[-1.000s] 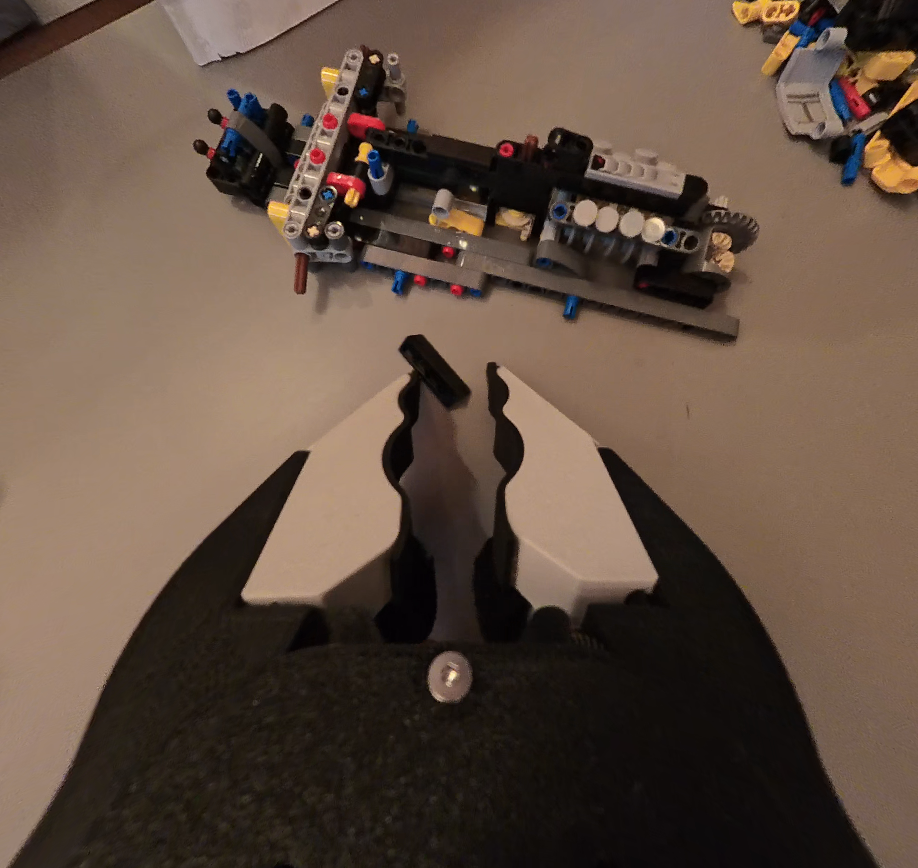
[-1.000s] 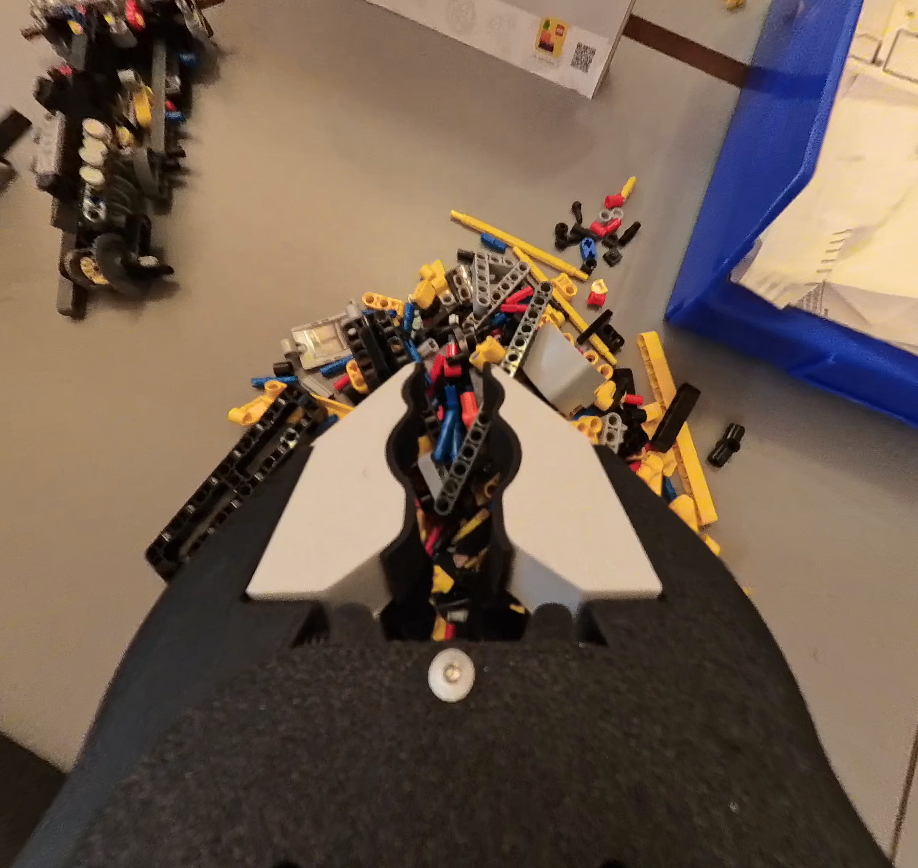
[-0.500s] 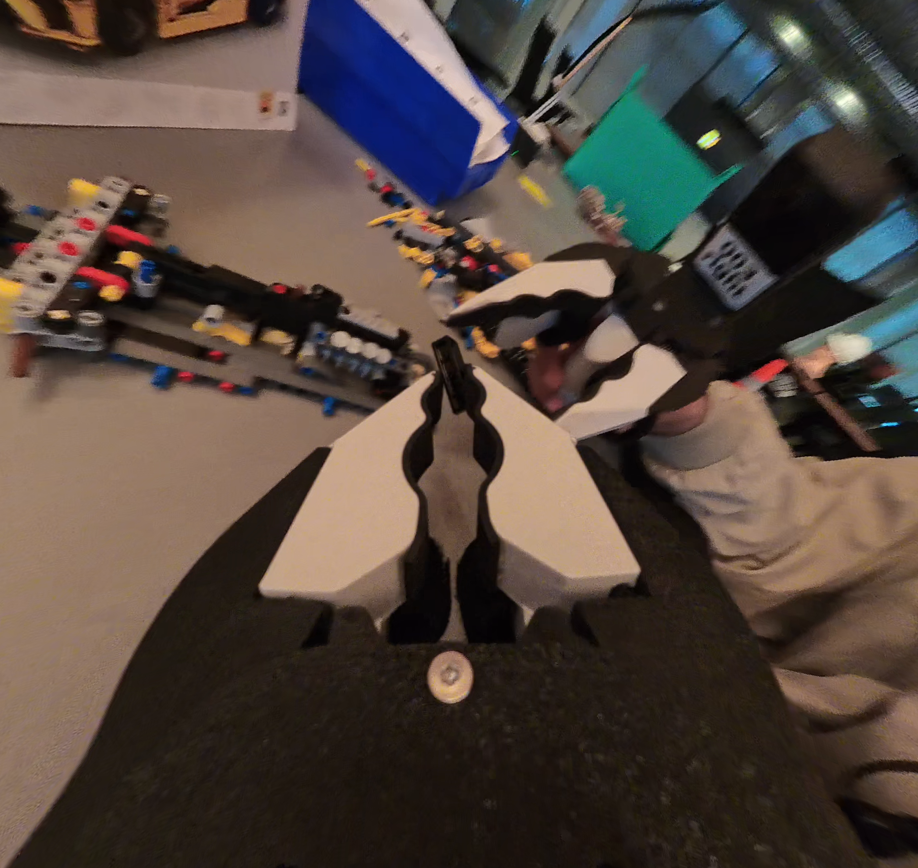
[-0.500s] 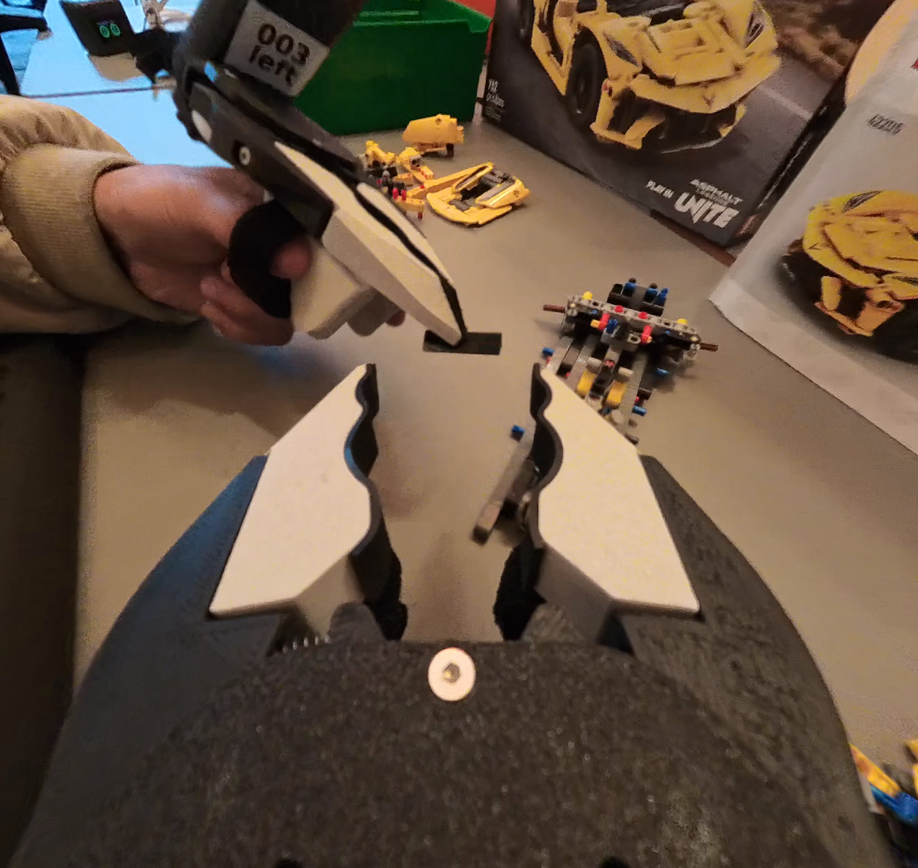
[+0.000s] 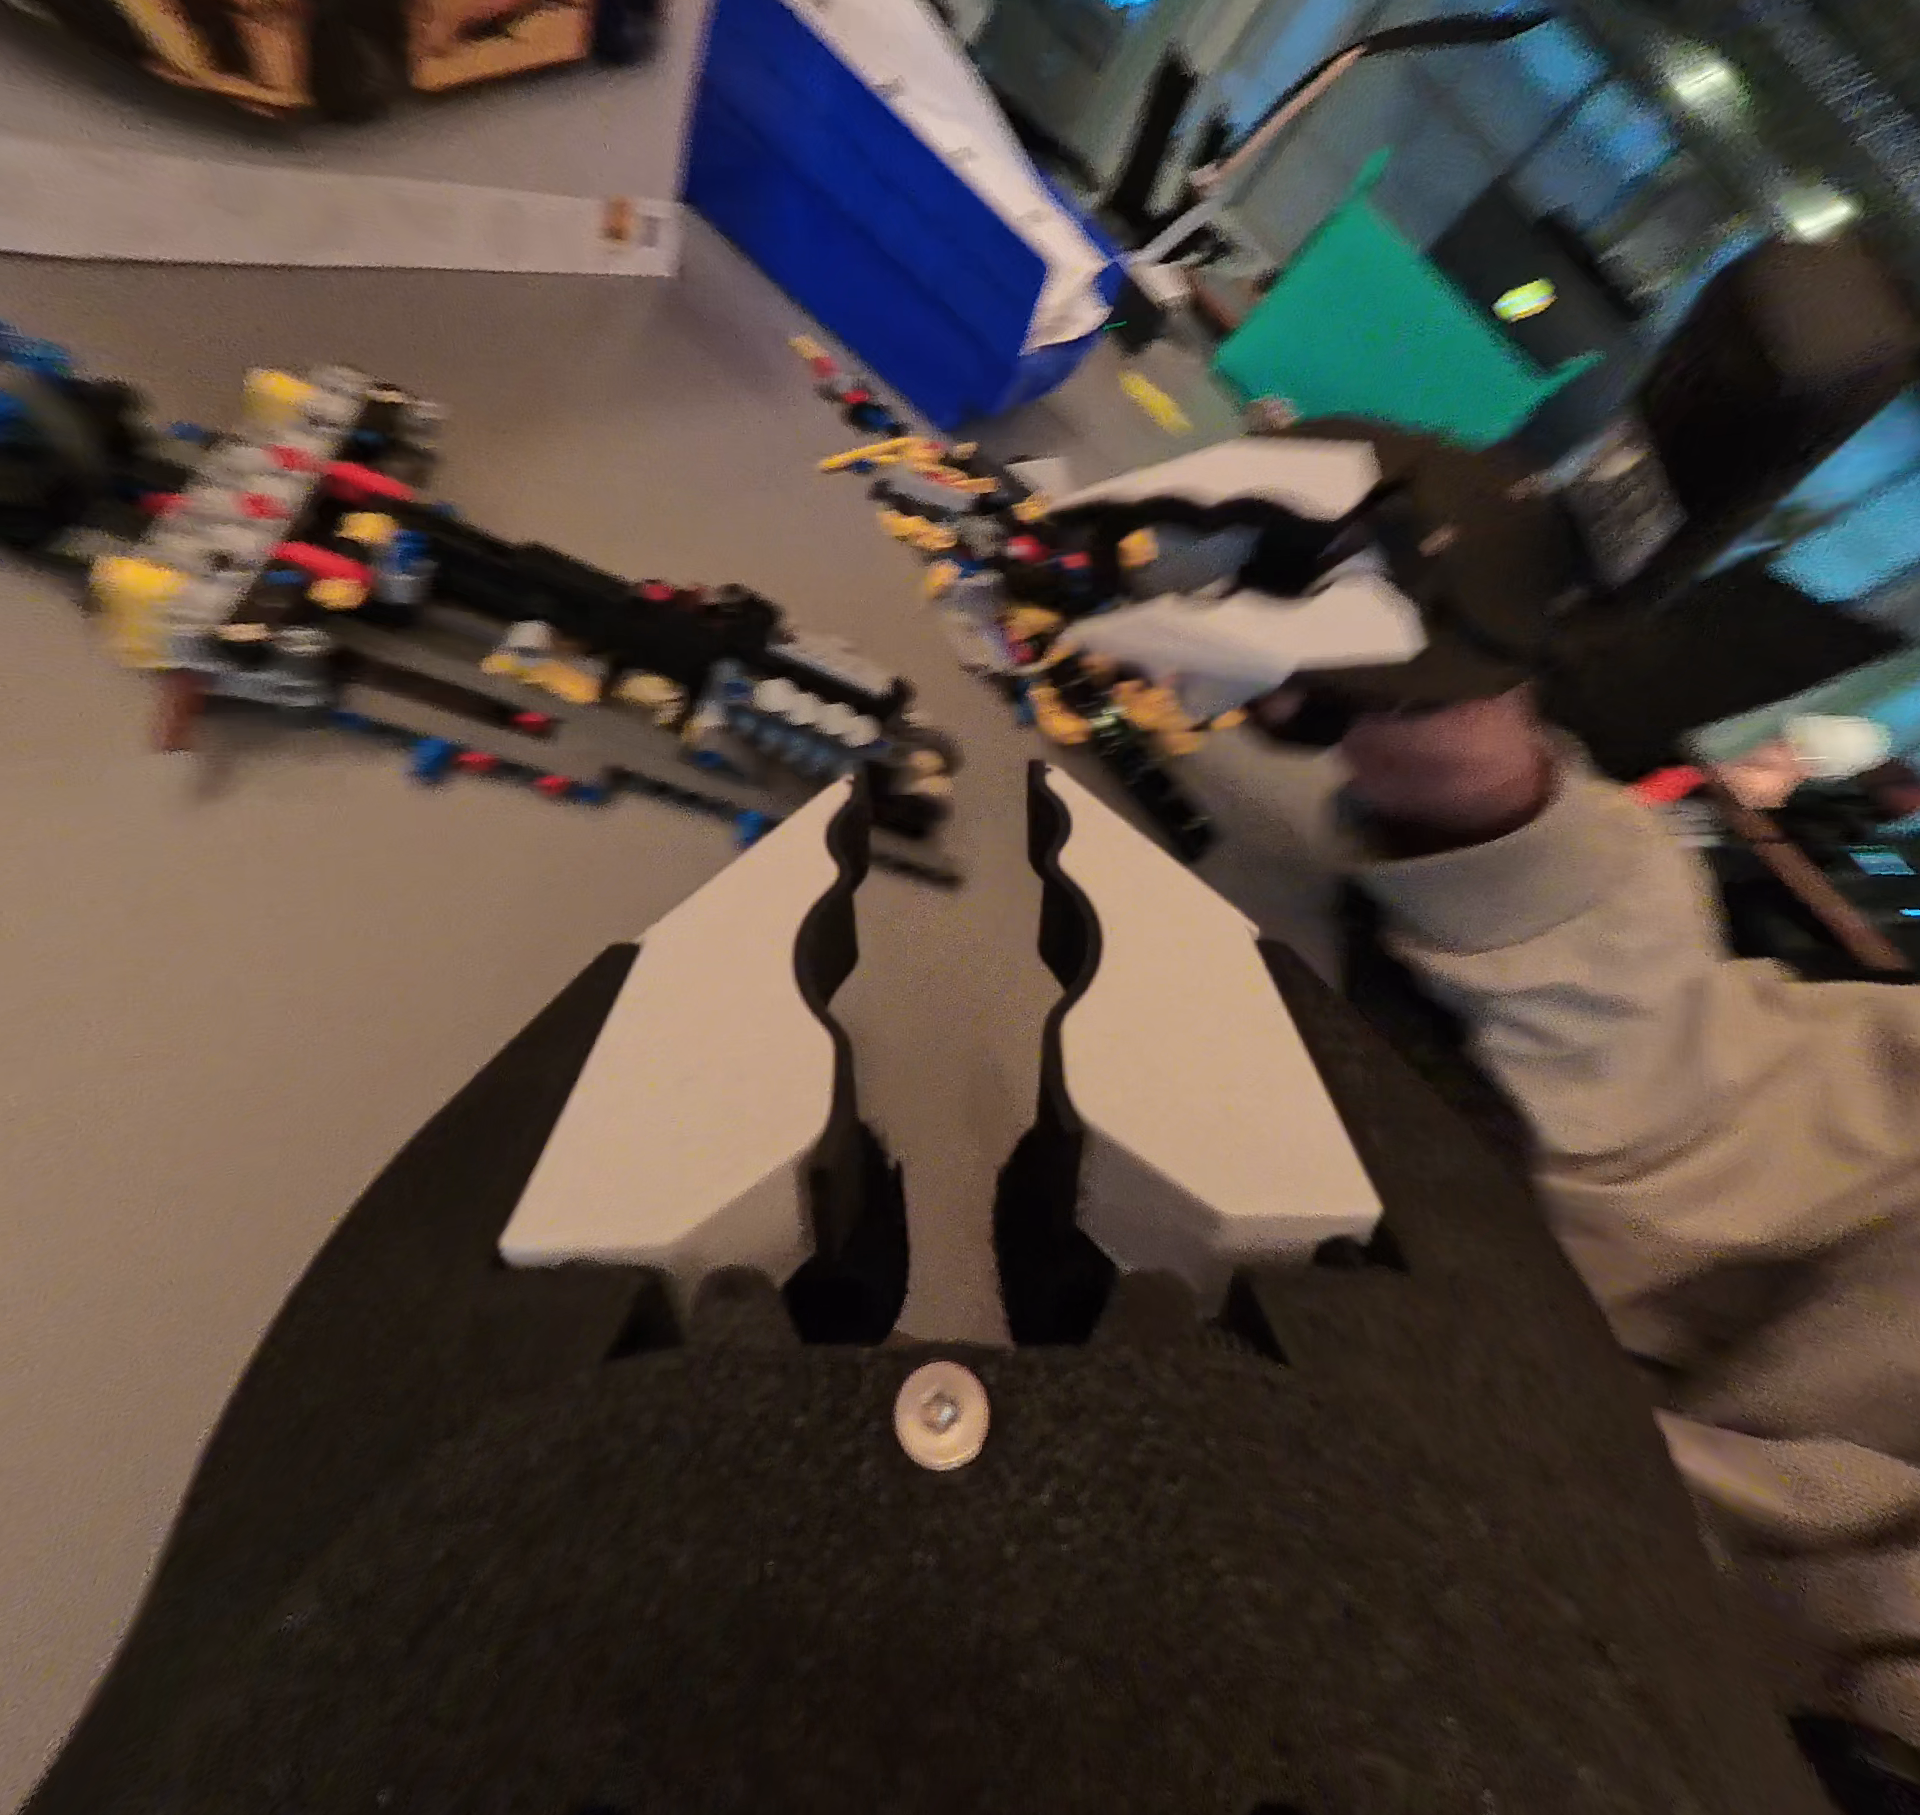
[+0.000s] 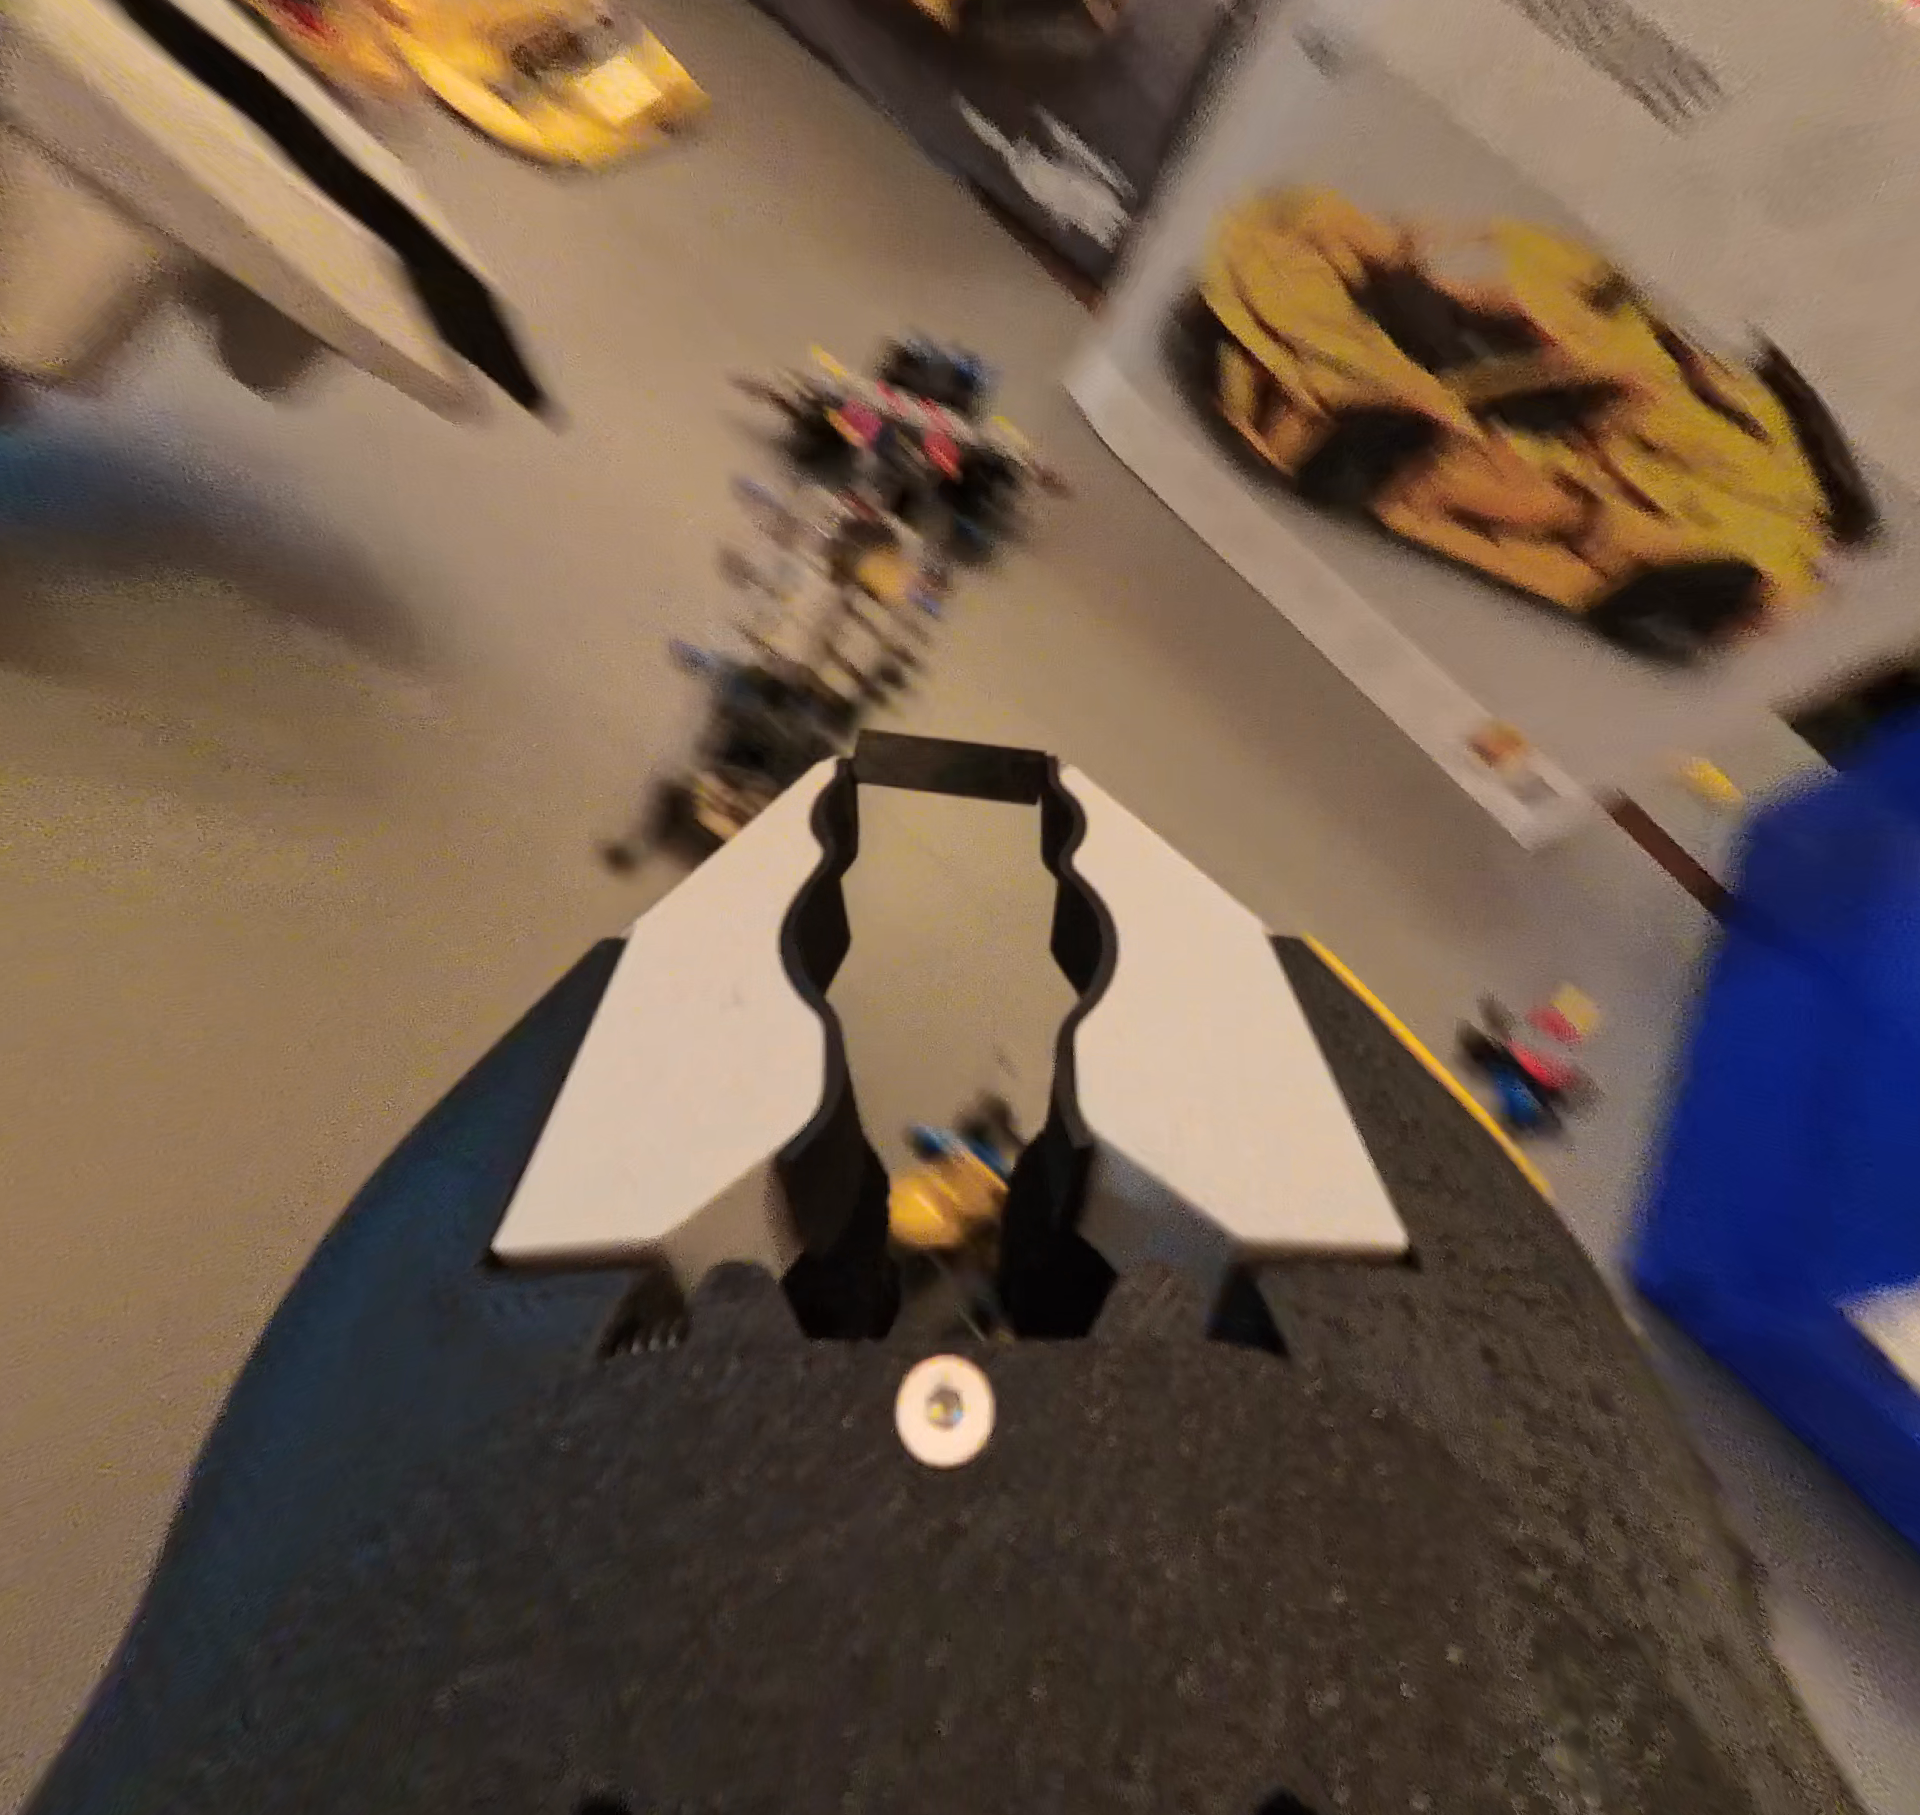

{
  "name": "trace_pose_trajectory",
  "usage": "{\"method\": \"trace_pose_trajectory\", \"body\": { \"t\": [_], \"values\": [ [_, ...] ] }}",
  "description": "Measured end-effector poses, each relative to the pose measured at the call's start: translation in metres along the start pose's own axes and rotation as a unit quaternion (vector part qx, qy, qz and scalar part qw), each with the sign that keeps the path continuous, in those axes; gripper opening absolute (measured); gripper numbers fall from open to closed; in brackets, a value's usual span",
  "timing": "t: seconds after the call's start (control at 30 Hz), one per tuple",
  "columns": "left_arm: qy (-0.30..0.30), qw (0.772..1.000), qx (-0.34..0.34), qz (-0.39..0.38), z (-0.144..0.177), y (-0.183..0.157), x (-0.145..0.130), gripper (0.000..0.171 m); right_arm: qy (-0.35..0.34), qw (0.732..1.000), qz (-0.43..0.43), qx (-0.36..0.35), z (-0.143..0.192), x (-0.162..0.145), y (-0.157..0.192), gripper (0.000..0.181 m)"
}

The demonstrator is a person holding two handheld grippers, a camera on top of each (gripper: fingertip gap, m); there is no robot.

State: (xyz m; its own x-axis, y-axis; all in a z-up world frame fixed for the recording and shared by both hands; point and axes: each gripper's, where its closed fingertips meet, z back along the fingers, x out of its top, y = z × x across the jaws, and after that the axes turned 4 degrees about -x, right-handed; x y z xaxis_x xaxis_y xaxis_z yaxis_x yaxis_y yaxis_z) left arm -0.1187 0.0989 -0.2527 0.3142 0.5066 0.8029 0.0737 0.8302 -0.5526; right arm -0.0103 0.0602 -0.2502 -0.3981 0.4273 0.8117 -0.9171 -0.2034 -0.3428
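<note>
Right tongs (image 6: 948,773) grip a short black brick beam (image 6: 948,770) crosswise between their tips, one end against each finger, lifted clear of the grey surface (image 6: 260,934). Beyond the beam lies a blurred, partly built toy car chassis (image 6: 852,560), and farther right a printed sheet showing a yellow car (image 6: 1507,415). A blue bin (image 6: 1808,1090) stands at the right edge, with a few loose pieces (image 6: 1527,1059) just beside it.

Left tongs (image 5: 943,778) are released, their fingers apart with nothing between them, hovering over the surface (image 5: 260,986) near the end of the long chassis (image 5: 468,612). To the right, a pile of yellow, black and blue bricks (image 5: 1039,622) lies under the right tongs (image 5: 1060,570), held by a hand (image 5: 1444,768) in a beige sleeve (image 5: 1662,1090). The blue bin (image 5: 862,207) and a green box (image 5: 1382,331) stand behind.
</note>
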Motion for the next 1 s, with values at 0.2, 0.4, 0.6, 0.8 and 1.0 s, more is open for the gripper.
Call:
{"method": "trace_pose_trajectory", "body": {
  "t": [0.2,0.4,0.6,0.8,1.0],
  "values": [
    [0.093,0.984,0.093,-0.118,-0.003,0.025,-0.027,0.03,0.114,0.973,-0.196,0.033,0.048,-0.068,-0.07,0.034],
    [0.224,0.958,0.094,-0.153,-0.004,0.035,-0.036,0.03,0.198,0.97,-0.144,0.008,0.054,-0.118,-0.081,0.042],
    [0.255,0.937,0.116,-0.207,-0.019,0.035,-0.021,0.03,0.085,0.984,-0.145,0.06,0.04,-0.042,-0.051,0.048],
    [0.254,0.938,0.136,-0.195,-0.026,0.054,-0.003,0.03,0.134,0.971,-0.102,0.169,-0.028,-0.022,0.047,0.06],
    [0.223,0.953,0.109,-0.172,-0.011,0.07,0.015,0.03,0.181,0.965,-0.111,0.153,-0.068,-0.023,0.064,0.052]
  ]
}}
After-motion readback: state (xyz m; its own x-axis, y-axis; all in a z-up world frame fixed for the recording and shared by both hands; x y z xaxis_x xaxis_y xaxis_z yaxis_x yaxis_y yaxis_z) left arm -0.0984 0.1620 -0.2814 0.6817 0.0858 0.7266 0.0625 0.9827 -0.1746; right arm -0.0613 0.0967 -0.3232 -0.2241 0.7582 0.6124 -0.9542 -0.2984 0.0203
